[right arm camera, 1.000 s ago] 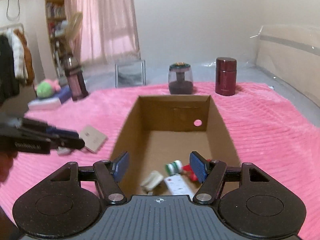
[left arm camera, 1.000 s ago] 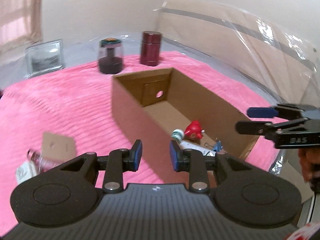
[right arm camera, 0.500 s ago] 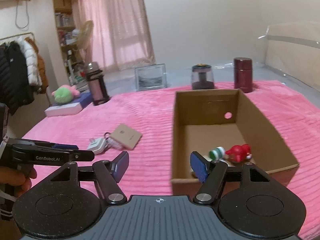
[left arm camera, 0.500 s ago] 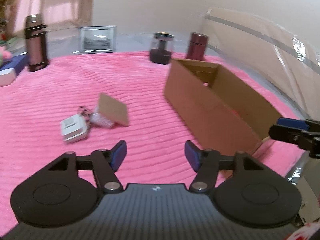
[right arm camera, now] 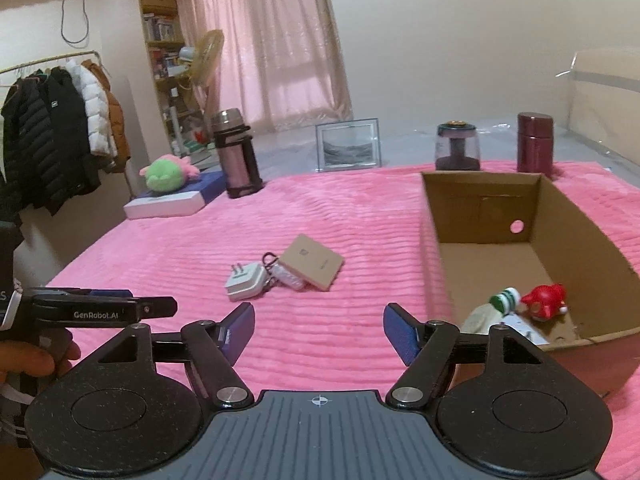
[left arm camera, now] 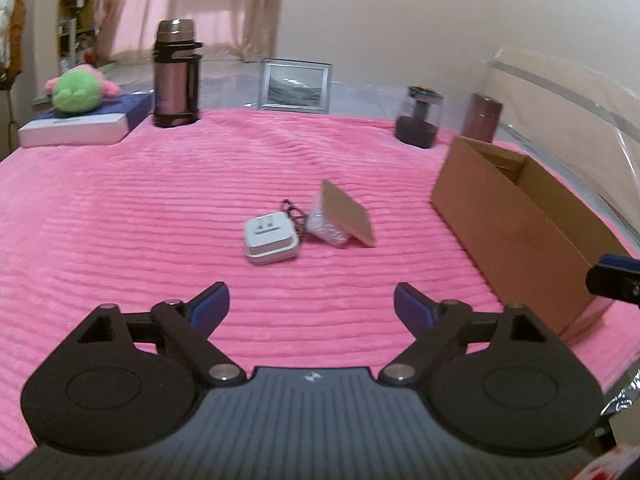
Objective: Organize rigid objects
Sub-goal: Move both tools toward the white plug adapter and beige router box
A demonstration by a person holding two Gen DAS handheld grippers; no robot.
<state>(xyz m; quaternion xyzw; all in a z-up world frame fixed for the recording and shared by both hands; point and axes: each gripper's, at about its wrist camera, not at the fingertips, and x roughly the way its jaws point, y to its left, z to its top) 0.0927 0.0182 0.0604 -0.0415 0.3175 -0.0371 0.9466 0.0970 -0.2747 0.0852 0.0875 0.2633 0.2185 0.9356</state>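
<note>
now, from the left wrist: the left gripper [left arm camera: 311,302] hangs over the pink blanket [left arm camera: 120,216], its jaws spread wide with nothing between them; they have just been opening. ahead of it lies a small cluster: a white plug [left arm camera: 271,239], a clear packet [left arm camera: 326,230] touching a tilted brown card [left arm camera: 347,214], and a dark ring [left arm camera: 294,211] between plug and packet. the box [left arm camera: 516,232] stands to the right, well apart from the cluster. only a tip of the right gripper [left arm camera: 614,276] shows at the right edge.

from the right wrist: the right gripper [right arm camera: 319,330] also stands parted and empty, its jaws having just opened a little further. the plug [right arm camera: 245,280], the packet [right arm camera: 287,275] and the card [right arm camera: 311,262] lie together ahead on the blanket [right arm camera: 160,248]. the box [right arm camera: 480,216], at right, already holds a red toy [right arm camera: 545,298], a green-capped bottle [right arm camera: 496,308] and something white beneath, partly hidden. the left gripper [right arm camera: 160,307] comes in edge-on from the left, held by a hand [right arm camera: 28,360]; this view does not show its spread.

judged from this, the step in hand is the reach for the next loose thing, most likely the plug, as it is nearest. the next move calls for lowering one gripper so its jaws straddle the plug's body, clear of the ring and packet touching it, then closing firmly before carrying it to the box.
</note>
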